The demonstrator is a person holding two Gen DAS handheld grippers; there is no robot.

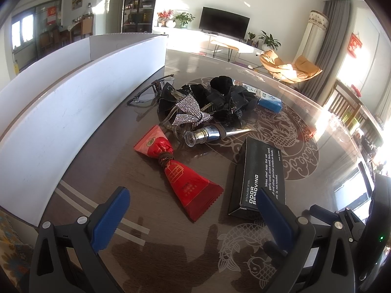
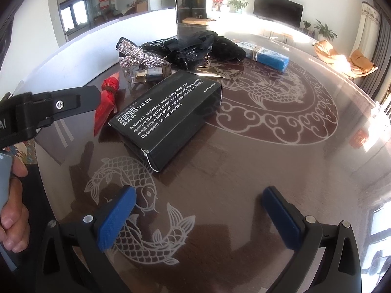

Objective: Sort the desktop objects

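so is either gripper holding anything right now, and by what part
Nothing is held. The left gripper and right gripper are both open over the table, with empty jaws.

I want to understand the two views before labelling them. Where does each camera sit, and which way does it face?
Left wrist: on the left gripper, low over the table, facing the red packet and white box; own blue fingers show, open.
Right wrist: on the right gripper, facing the black box; open fingers, the left gripper and a hand show.
Shared: black box, red packet, rhinestone bow, blue pack.
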